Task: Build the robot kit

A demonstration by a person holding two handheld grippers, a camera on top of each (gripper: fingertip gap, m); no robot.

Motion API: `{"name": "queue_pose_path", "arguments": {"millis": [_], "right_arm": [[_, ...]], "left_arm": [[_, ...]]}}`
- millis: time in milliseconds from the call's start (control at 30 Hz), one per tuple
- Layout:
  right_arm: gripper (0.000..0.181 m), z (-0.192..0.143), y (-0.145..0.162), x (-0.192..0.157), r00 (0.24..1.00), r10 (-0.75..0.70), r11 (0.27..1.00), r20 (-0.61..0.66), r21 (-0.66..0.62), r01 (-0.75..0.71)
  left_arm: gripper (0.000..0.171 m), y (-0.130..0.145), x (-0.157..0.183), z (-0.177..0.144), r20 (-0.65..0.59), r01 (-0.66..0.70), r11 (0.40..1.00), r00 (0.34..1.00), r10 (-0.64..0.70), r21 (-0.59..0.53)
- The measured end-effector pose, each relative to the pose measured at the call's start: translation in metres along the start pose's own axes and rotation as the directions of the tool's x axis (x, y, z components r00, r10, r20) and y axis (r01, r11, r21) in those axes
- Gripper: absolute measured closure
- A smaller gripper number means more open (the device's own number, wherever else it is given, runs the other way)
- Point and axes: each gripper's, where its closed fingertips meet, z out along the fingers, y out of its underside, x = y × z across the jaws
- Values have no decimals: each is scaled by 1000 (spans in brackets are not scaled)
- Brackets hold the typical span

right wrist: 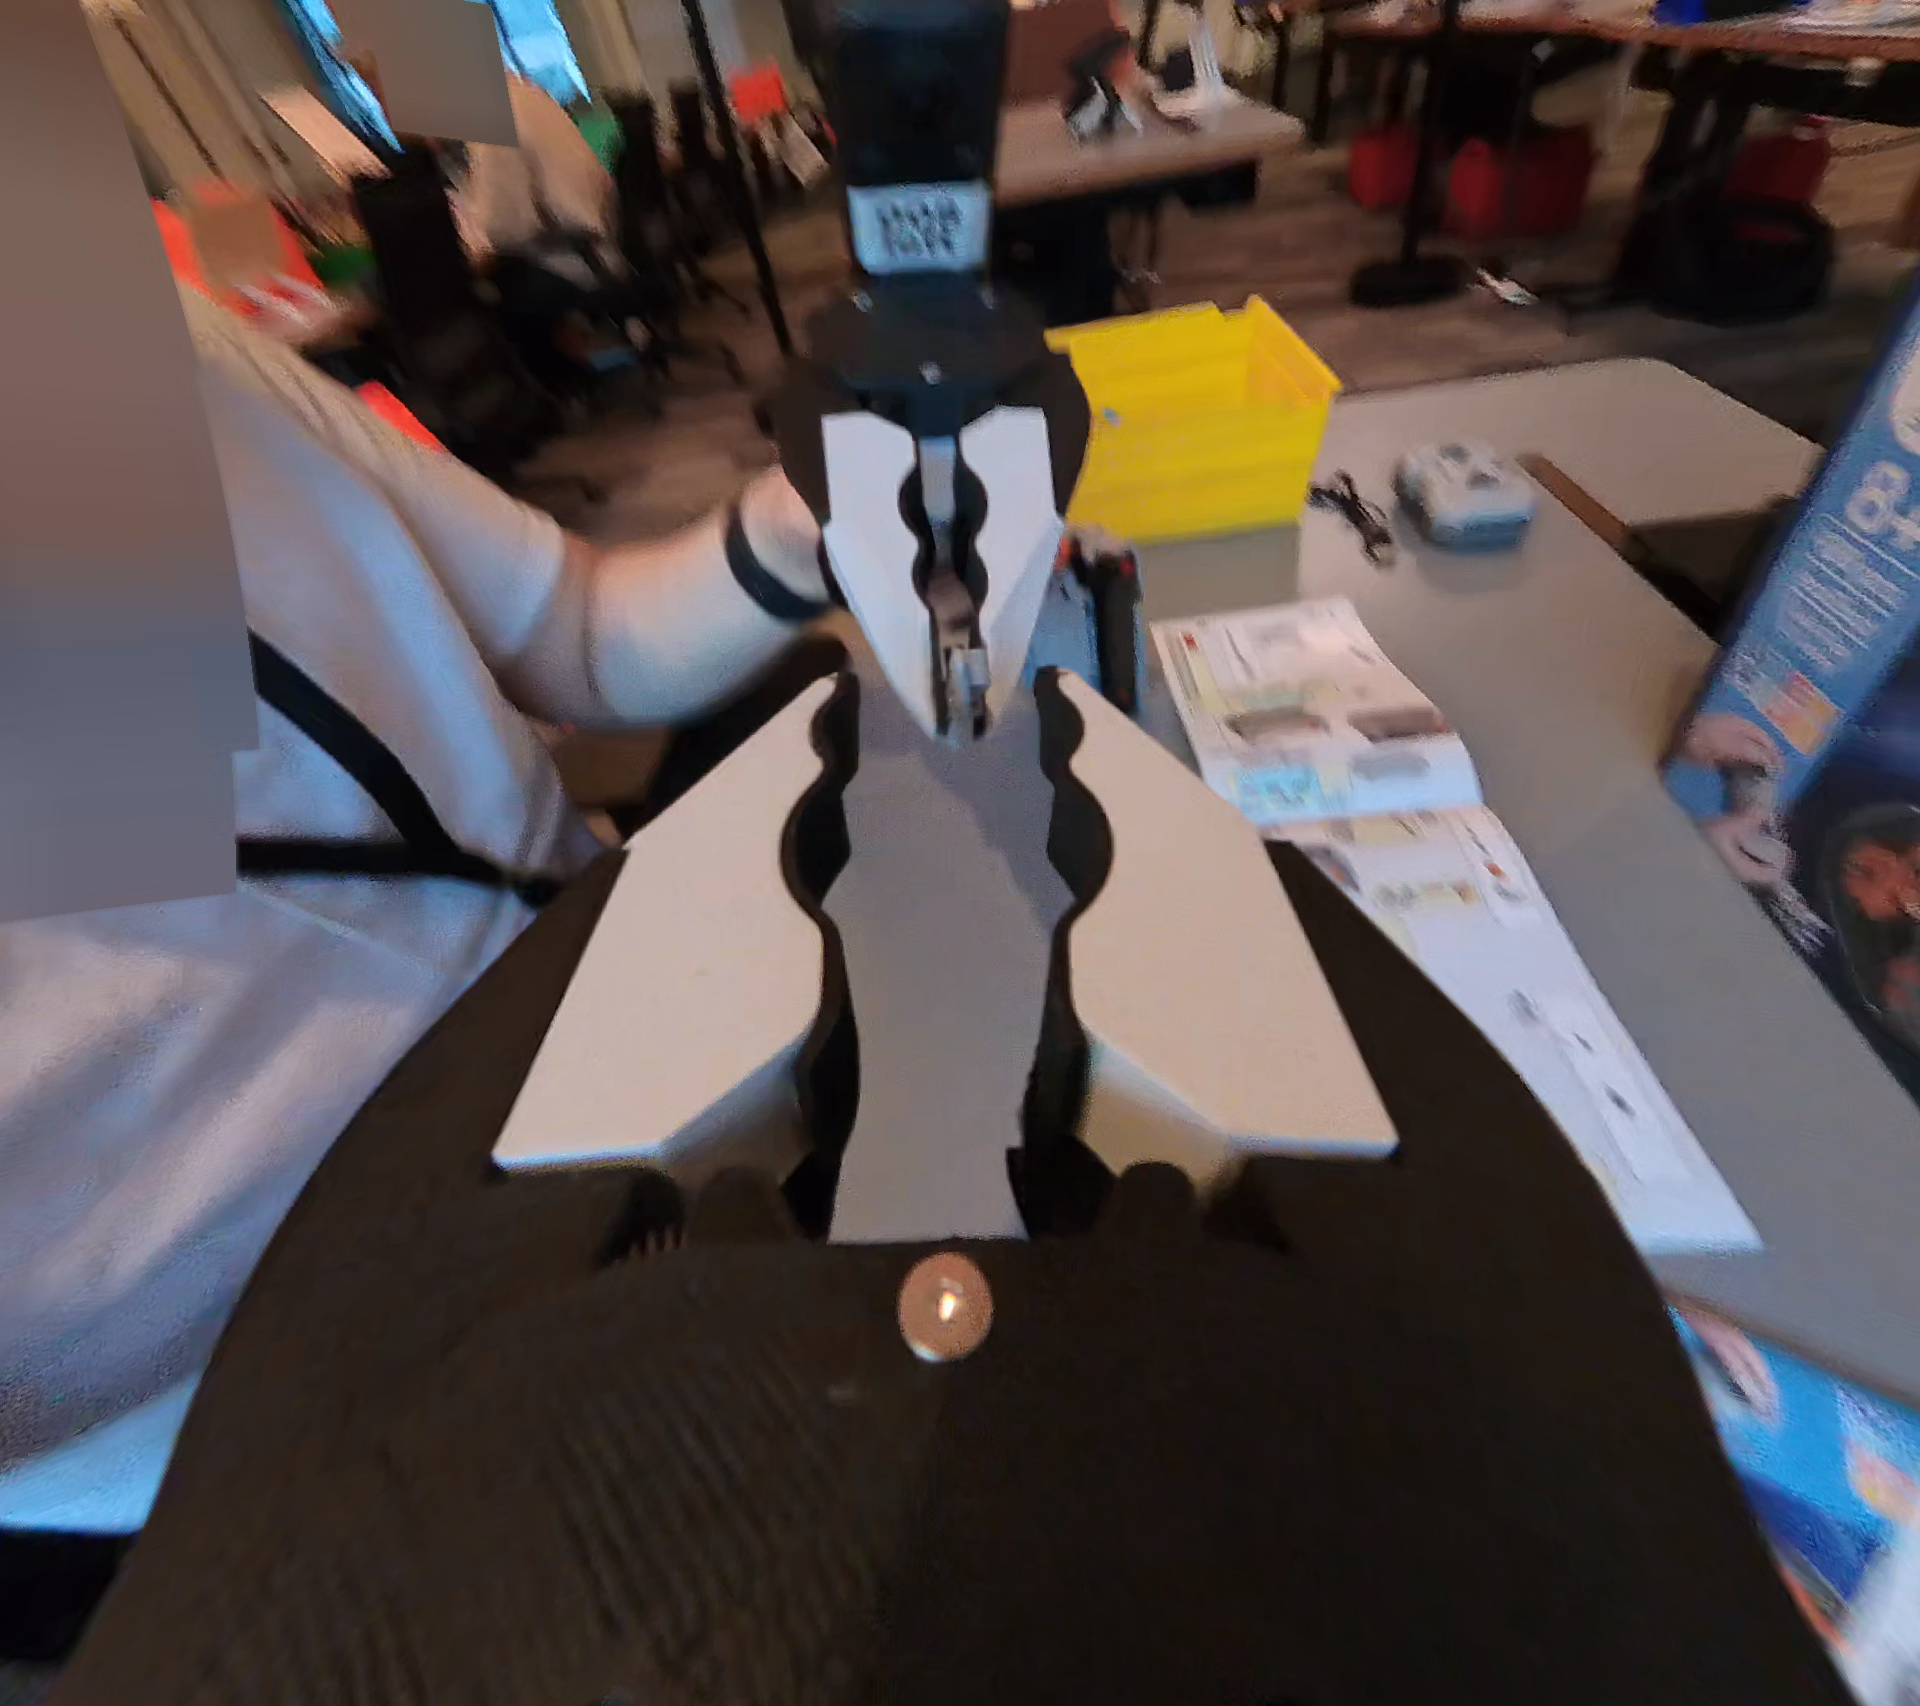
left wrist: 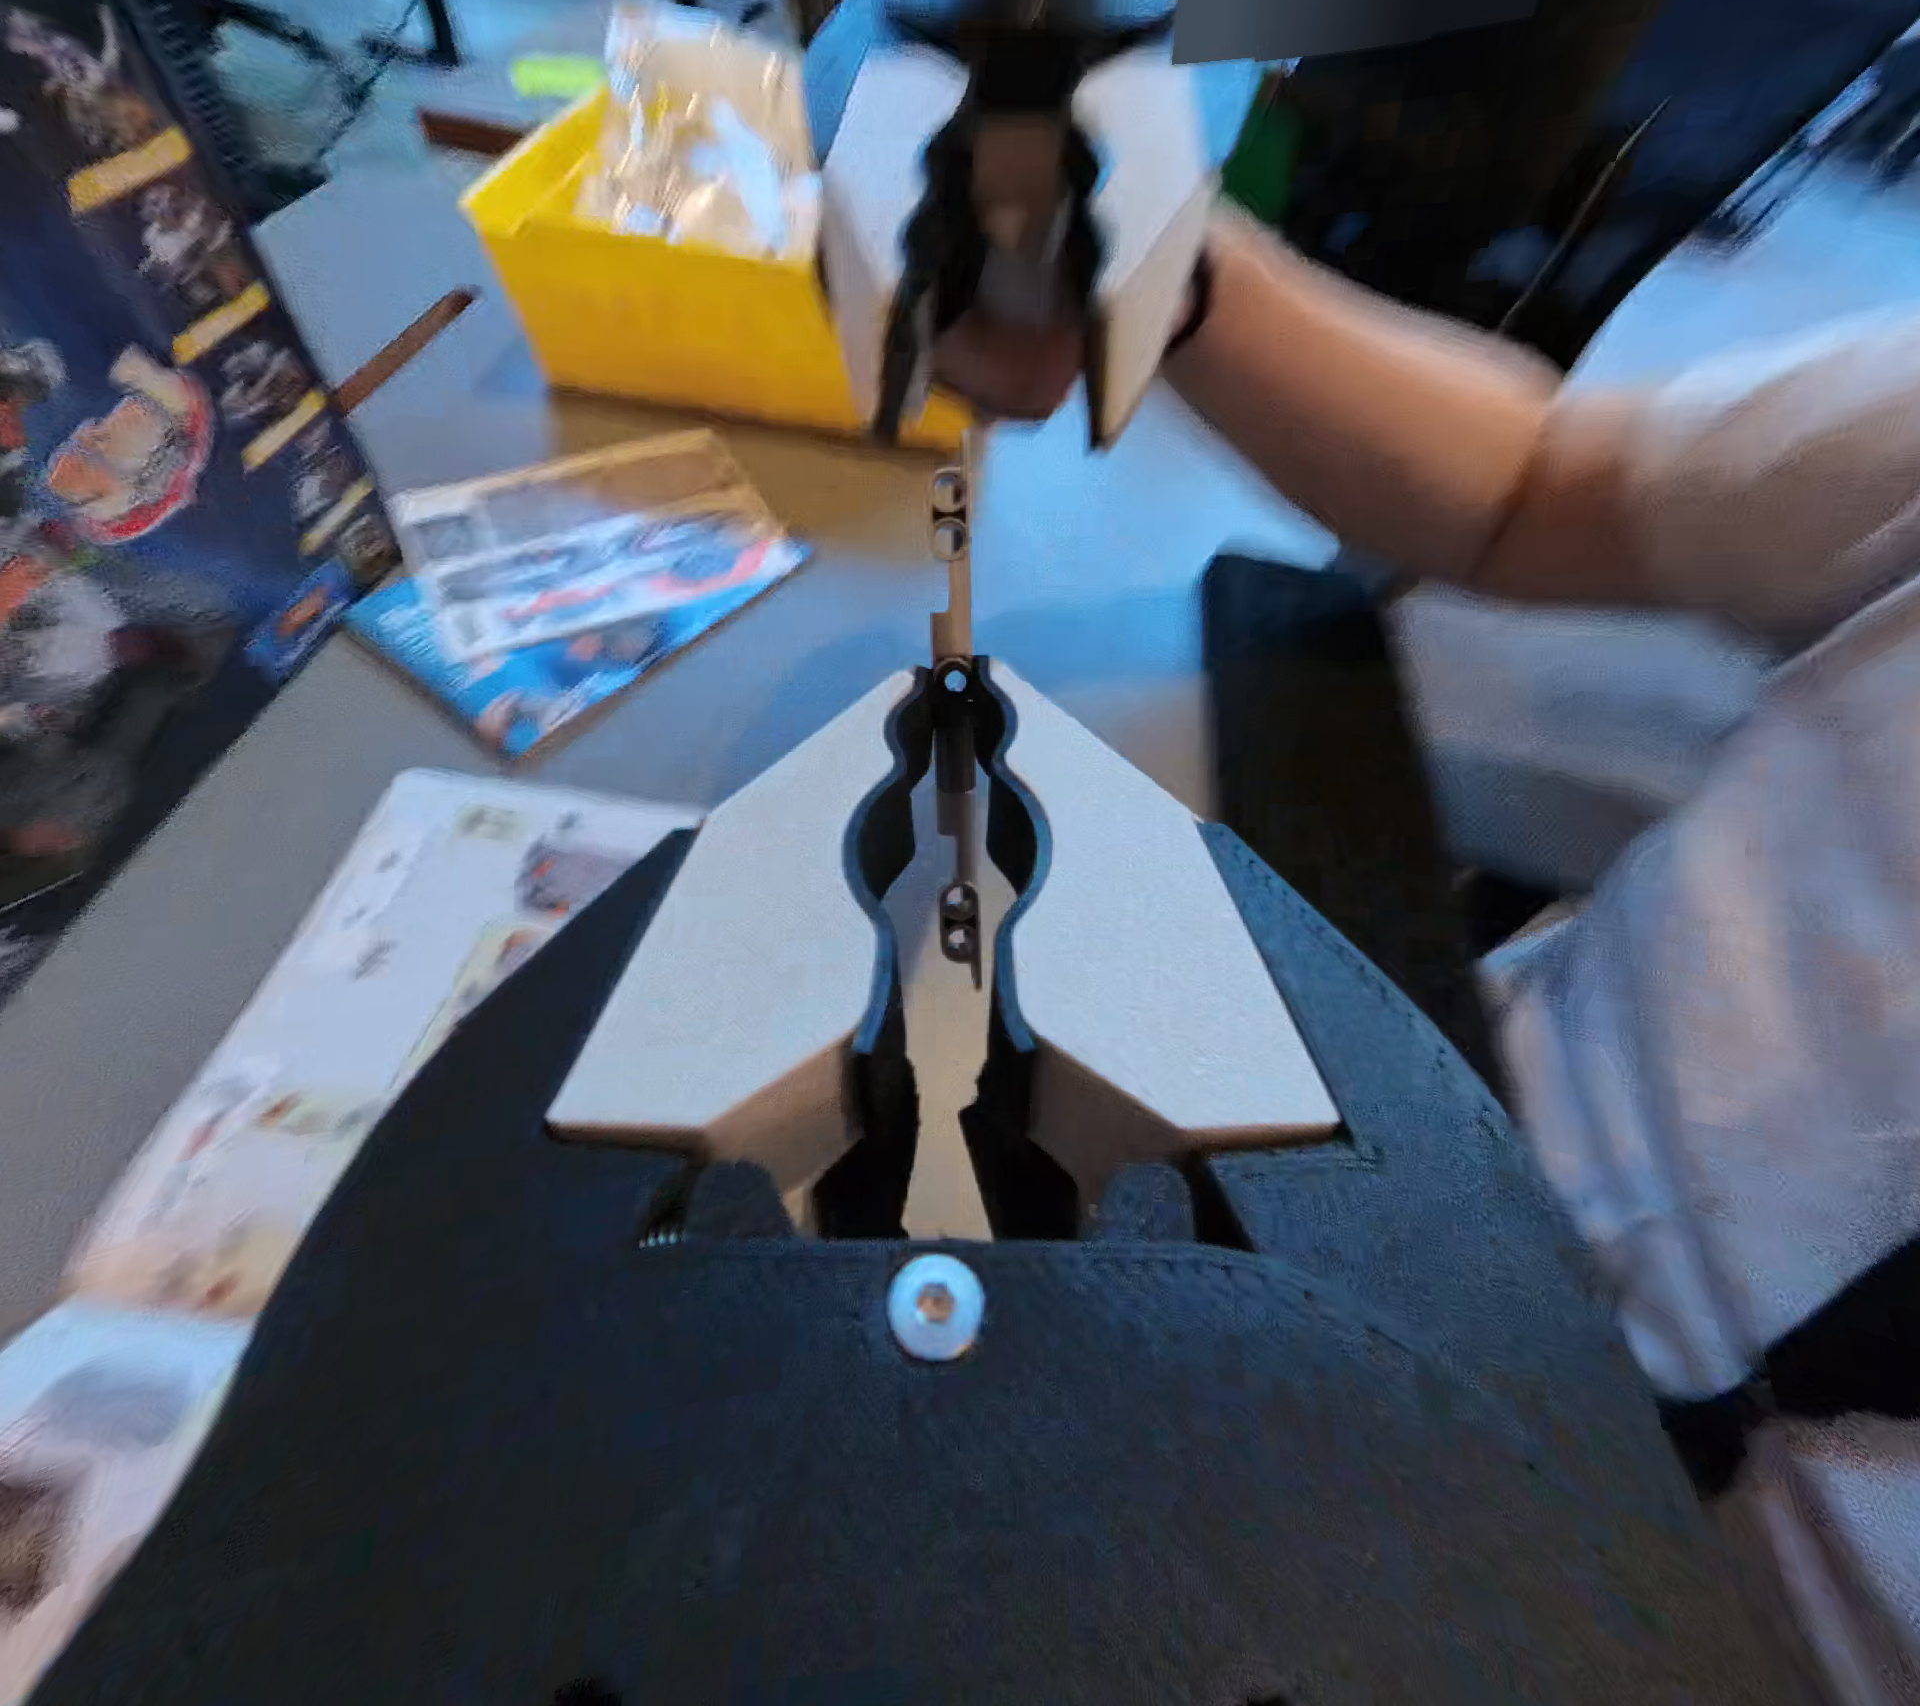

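Observation:
My left gripper (left wrist: 956, 669) is shut on a thin grey beam with holes (left wrist: 951, 555). The beam runs between its fingers and sticks out forward past the tips. My right gripper (left wrist: 997, 420) faces it from the far side with its jaws apart, and the beam's far end reaches up to the gap between its fingertips. In the right wrist view my right gripper (right wrist: 945, 700) is open and empty. The left gripper (right wrist: 956, 721) points straight at it, its tips pinching the grey beam (right wrist: 966, 680) just beyond my right fingertips. Both are held above the grey table (right wrist: 1558, 669).
A yellow bin (left wrist: 665, 306) with clear bags (left wrist: 707, 139) stands behind. Instruction booklets (left wrist: 582, 576) and an open one (left wrist: 416, 929) lie on the table. A large dark printed box (left wrist: 156, 409) stands at the left. A small grey-white device (right wrist: 1465, 493) lies near the bin (right wrist: 1195, 430). A person's forearm (left wrist: 1403, 451) reaches in. The gap from one gripper's tips to the other's is roughly 4 cm.

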Motion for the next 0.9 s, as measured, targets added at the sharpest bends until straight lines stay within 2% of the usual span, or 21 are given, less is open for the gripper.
{"name": "queue_pose_path", "arguments": {"millis": [33,100,200,233,300,367,433,500,567,633,667,800,833,900], "right_arm": [[148,-4,11,-6,997,-74,997,-32,-32,73],[146,-3,27,-25,960,-268,963,-79,-57,264],[143,7,68,-33,842,-518,850,-154,-205,485],[143,10,78,-35,812,-558,826,-171,-213,522],[144,16,97,-36,808,-559,827,-185,-199,526],[144,23,122,-29,823,-536,836,-187,-250,488],[148,30,138,-24,787,-583,800,-199,-310,514],[156,40,153,-27,774,-612,766,-164,-367,528],[159,45,166,-23,745,-650,717,-149,-448,535],[177,47,175,-24,730,-669,684,-136,-497,534],[177,47,177,-24,726,-674,677,-140,-510,530],[176,49,187,-25,728,-670,673,-148,-534,511],[176,50,186,-26,723,-675,675,-151,-521,522],[176,56,182,-33,748,-647,712,-148,-469,523]], "left_arm": [[166,14,-1,2,51,-63,996,996,67,-69],[166,38,8,7,56,-186,966,978,199,-182],[166,69,13,16,59,-366,879,914,401,-306],[166,80,13,20,53,-409,843,890,454,-350],[166,102,14,26,13,-484,761,840,542,-432],[166,118,19,33,-24,-537,702,802,597,-467],[166,127,23,38,-37,-575,663,768,640,-479],[166,130,26,41,-24,-593,655,750,661,-468],[166,134,32,44,-21,-578,678,768,640,-454],[166,139,33,46,-13,-561,691,781,625,-456],[166,142,33,47,-14,-560,692,781,624,-456],[164,152,32,51,14,-578,670,752,659,-465],[161,155,28,52,25,-582,657,739,673,-480],[167,165,27,55,17,-580,652,741,671,-489]]}}
